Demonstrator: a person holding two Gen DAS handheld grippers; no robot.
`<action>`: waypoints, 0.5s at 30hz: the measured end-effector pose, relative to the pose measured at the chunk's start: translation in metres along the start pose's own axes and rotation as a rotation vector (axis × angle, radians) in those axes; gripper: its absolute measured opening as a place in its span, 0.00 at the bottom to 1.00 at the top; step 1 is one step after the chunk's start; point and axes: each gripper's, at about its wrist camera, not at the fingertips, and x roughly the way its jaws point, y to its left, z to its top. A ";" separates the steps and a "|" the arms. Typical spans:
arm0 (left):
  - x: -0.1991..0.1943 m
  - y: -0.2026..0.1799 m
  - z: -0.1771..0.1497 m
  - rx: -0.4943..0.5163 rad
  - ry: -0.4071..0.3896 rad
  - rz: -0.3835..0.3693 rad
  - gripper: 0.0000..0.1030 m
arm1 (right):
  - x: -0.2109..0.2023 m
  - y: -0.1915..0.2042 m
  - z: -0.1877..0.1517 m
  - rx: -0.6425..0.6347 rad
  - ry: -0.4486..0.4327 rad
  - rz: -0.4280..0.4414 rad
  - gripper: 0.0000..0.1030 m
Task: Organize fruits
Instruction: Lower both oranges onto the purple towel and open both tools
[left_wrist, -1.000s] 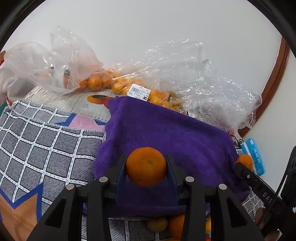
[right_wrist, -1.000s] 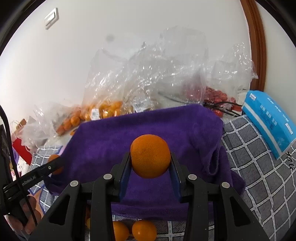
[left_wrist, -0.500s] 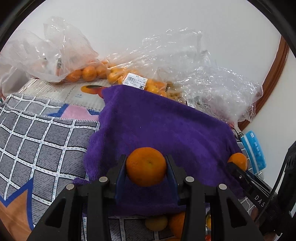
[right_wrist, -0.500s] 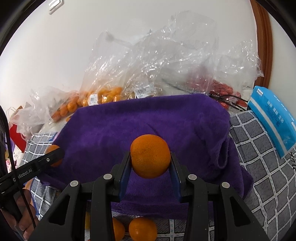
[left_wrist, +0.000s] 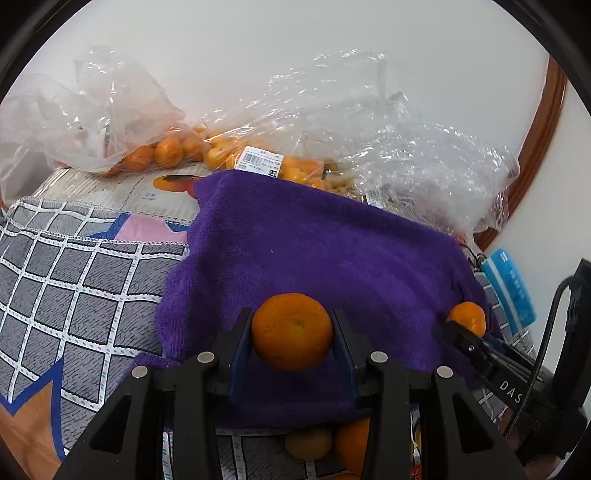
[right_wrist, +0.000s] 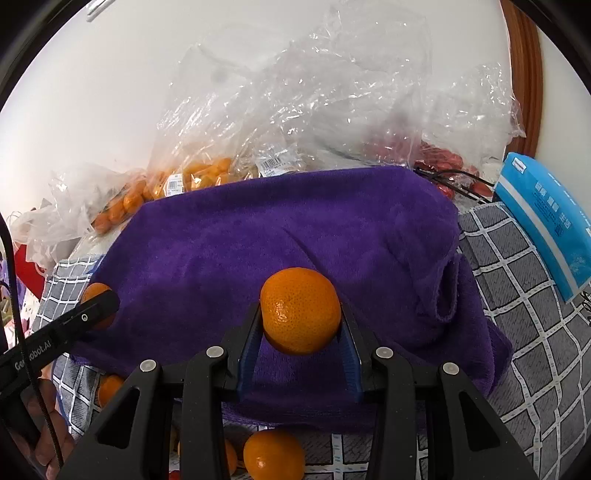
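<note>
The left tool (left_wrist: 291, 332) is clamped on an orange mandarin (left_wrist: 291, 330), its blue pads pressed to both sides of the fruit; the right tool (right_wrist: 301, 325) grips a second mandarin (right_wrist: 300, 310) the same way; both fruits hang above the near edge of a purple towel (left_wrist: 314, 251) spread over a grey checked cloth (left_wrist: 74, 295); loose mandarins (right_wrist: 274, 455) lie on the cloth just below the towel's near edge; beyond the towel sit clear plastic bags of mandarins (left_wrist: 166, 151) against a white wall; a blue packet (right_wrist: 546, 218) lies to the right of the towel
</note>
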 end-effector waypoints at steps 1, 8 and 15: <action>0.000 -0.001 -0.001 0.006 -0.001 0.006 0.38 | 0.001 0.000 0.000 0.001 0.003 -0.001 0.39; 0.002 -0.003 -0.002 0.021 -0.003 0.023 0.38 | 0.006 -0.001 -0.001 0.004 0.018 -0.027 0.39; 0.001 -0.004 -0.002 0.021 -0.004 0.026 0.38 | 0.007 0.001 -0.001 0.000 0.018 -0.042 0.39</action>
